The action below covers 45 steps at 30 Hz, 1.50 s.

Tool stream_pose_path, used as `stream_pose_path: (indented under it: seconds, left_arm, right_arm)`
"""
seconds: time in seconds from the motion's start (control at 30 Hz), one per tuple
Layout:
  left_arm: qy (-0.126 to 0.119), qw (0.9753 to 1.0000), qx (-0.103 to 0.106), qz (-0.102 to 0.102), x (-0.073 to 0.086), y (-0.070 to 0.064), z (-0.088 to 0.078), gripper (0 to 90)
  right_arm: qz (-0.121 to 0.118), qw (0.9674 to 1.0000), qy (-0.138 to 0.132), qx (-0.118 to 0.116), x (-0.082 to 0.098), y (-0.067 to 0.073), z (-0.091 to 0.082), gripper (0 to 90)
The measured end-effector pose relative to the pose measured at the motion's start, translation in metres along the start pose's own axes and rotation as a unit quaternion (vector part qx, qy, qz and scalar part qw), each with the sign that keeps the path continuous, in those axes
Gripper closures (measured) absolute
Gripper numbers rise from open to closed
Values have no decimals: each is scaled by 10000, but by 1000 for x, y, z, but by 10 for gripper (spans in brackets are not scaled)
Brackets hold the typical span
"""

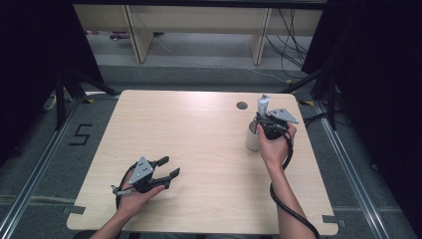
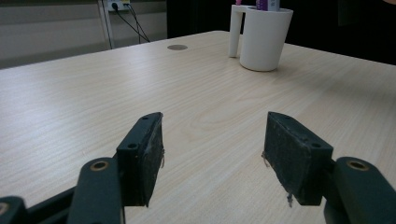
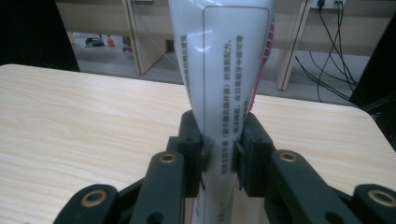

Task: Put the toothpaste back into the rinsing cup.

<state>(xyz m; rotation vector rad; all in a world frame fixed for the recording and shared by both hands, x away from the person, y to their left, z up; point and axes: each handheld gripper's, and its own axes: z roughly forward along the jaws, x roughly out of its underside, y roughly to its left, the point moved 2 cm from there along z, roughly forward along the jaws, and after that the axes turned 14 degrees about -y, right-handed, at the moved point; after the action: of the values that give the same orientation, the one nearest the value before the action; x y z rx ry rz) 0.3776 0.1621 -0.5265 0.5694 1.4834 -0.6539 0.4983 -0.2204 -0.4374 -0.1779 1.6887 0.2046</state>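
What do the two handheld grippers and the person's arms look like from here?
Both are black two-jaw tools. The left gripper carries a grey three-cornered plate on top, as does the right gripper. Each jaw ends in a flat, dark rectangular pad with frayed edges, fixed on arms with brass-coloured ringed pivot holes. A thick black cable trails along the right forearm. The forearms are bare, no sleeves in view.

A pale wooden table (image 1: pixel 199 149) carries a white cup (image 1: pixel 253 138) near its right edge.
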Motion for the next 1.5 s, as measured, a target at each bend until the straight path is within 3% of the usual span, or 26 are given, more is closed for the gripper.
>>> stream_pose_path:
  seconds: [0.1,0.2,0.23,0.3,0.7,0.73,0.87,1.07,1.4,1.5]
  left_arm:
    - [12,10000,-2,16,0,0,0,373]
    - [23,10000,-3,22,0,0,0,373]
    - [28,10000,4,23,0,0,0,373]
    - [33,10000,-1,28,0,0,0,373]
    - [31,10000,10,35,0,0,0,374]
    - [29,10000,10,35,0,0,0,374]
    - [36,10000,7,39,0,0,0,373]
    - [36,10000,11,39,0,0,0,373]
    - [21,10000,7,26,0,0,0,373]
    - [20,10000,4,26,0,0,0,373]
  right_arm:
    - [-12,10000,39,66,1,0,-1,745]
    - [-213,9998,-57,-17,1,-3,1,745]
    - [-67,10000,-20,-16,2,-1,0,745]
    - [-27,10000,-34,1,2,-1,1,745]
    - [-112,9999,85,-15,2,0,2,744]
    - [-176,9998,-7,-4,3,-1,3,744]
    - [-64,10000,70,0,5,0,3,744]
    - [-219,9997,49,6,6,-2,4,744]
    - [7,9998,198,3,11,2,5,743]
    - [-125,9998,148,-12,12,-1,6,742]
